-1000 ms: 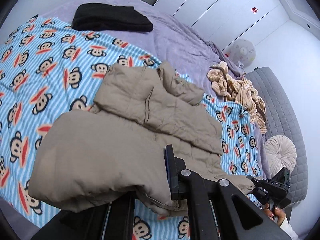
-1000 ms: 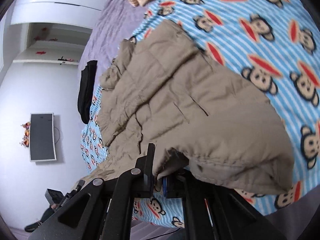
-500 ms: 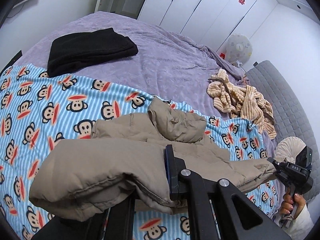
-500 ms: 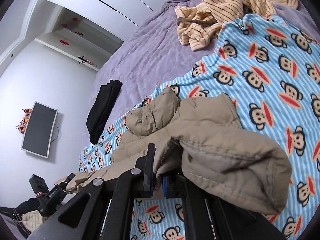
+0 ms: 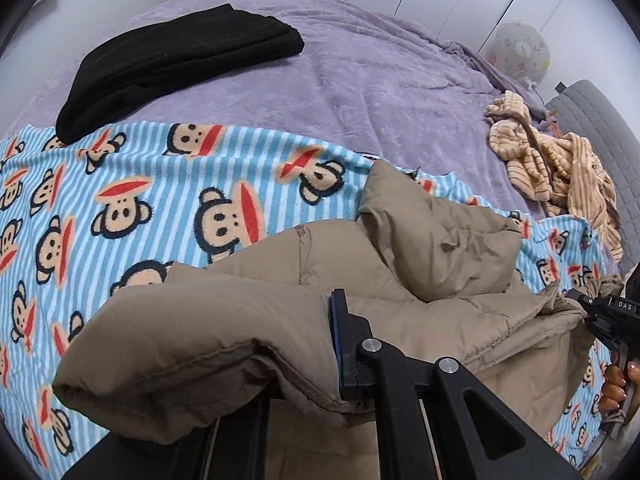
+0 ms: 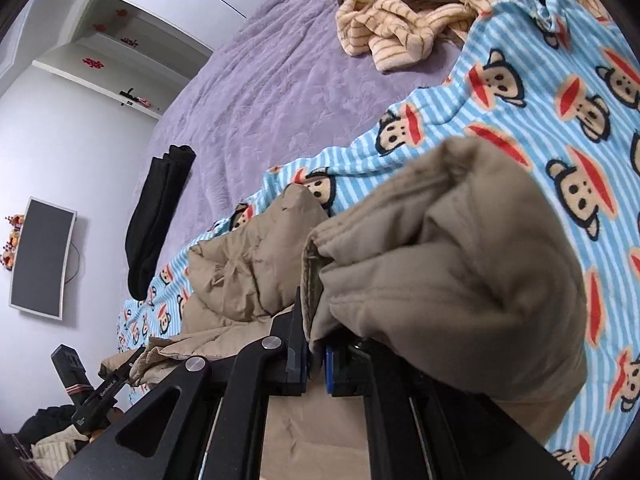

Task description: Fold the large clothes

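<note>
A tan padded jacket (image 5: 420, 248) lies on a blue striped monkey-print blanket (image 5: 160, 208) on the bed. My left gripper (image 5: 320, 344) is shut on the jacket's left hem; the cloth drapes over and hides one finger. My right gripper (image 6: 318, 356) is shut on the jacket's other hem corner (image 6: 440, 264), which bulges over it. Each gripper holds its part of the jacket lifted off the blanket. The right gripper also shows at the right edge of the left wrist view (image 5: 600, 316).
A folded black garment (image 5: 172, 64) lies on the purple bedspread (image 5: 380, 80) at the back. A crumpled beige striped garment (image 5: 560, 168) lies at the right by a grey headboard (image 5: 600, 120). A wall-mounted screen (image 6: 40, 256) hangs at the left.
Both grippers have carried the jacket's hem forward toward the collar and lower, so the lifted half now lies nearer over the rest. Both stayed shut.
</note>
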The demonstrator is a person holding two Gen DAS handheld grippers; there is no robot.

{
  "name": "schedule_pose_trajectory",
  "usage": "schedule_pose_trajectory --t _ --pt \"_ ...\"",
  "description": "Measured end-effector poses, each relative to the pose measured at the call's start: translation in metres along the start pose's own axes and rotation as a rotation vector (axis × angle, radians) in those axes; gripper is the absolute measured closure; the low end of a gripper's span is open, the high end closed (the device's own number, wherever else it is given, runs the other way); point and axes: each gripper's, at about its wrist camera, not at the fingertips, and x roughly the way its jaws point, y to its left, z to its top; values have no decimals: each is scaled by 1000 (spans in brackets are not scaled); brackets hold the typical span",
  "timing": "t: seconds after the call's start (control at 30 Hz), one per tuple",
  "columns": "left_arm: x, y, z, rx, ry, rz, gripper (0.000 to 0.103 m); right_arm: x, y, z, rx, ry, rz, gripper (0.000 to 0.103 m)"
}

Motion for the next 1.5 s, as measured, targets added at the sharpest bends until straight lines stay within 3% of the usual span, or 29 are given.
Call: schedule_pose_trajectory --t 0.23,0.4,0.43,0.47,0.5,0.53,0.57,0.6,0.63,0.67,0.73,0.77,0.8,0.83,0.87,0.93,1.07,1.17,1.37,1.5 --pt "52 -9 -9 48 -38 115 92 66 -50 5 143 24 63 97" --pt "27 -16 -14 88 -155 128 89 83 -69 -3 193 7 138 96" --pt "20 -16 -16 94 -169 118 85 81 -69 -4 185 6 146 96" --pt "14 -16 -17 99 -171 109 72 80 -69 -4 178 7 152 95" --pt "9 -16 -18 103 -169 105 46 76 -69 -5 173 8 157 94" --pt "2 -17 -21 111 -174 116 31 72 -67 -5 167 11 159 88" --pt "-6 -19 -24 121 -193 137 16 67 -65 -5 157 12 161 74" --pt "-14 -22 -26 144 -214 152 16 59 -62 -6 141 8 161 60" --pt "-21 -26 -27 175 -213 154 16 52 -58 -6 119 1 168 29" --pt "-26 -27 -27 188 -207 144 16 44 -53 -8 94 -7 177 17" --pt "-32 -31 -27 197 -196 120 16 28 -40 -13 21 -16 162 17" --pt "-30 -34 -25 208 -176 96 20 23 -33 -17 -19 -12 146 20" --pt "-26 -39 -25 223 -158 66 41 20 -27 -21 -55 -10 122 24" --pt "-16 -43 -23 237 -137 52 50 20 -20 -26 -97 -4 94 54" --pt "-5 -48 -22 239 -119 59 55 24 -13 -29 -148 11 52 99" --pt "23 -48 -16 208 -107 84 55 44 -2 -32 -219 58 -27 101" --pt "68 -27 -4 73 -91 108 55 89 10 -32 -295 87 -59 101" --pt "86 -22 1 61 -90 123 55 115 14 -27 -334 80 -67 102" --pt "90 -21 11 76 -73 134 55 146 26 -14 -396 101 -106 103" --pt "74 0 24 101 -118 205 55 125 24 -7 -403 101 -136 103"
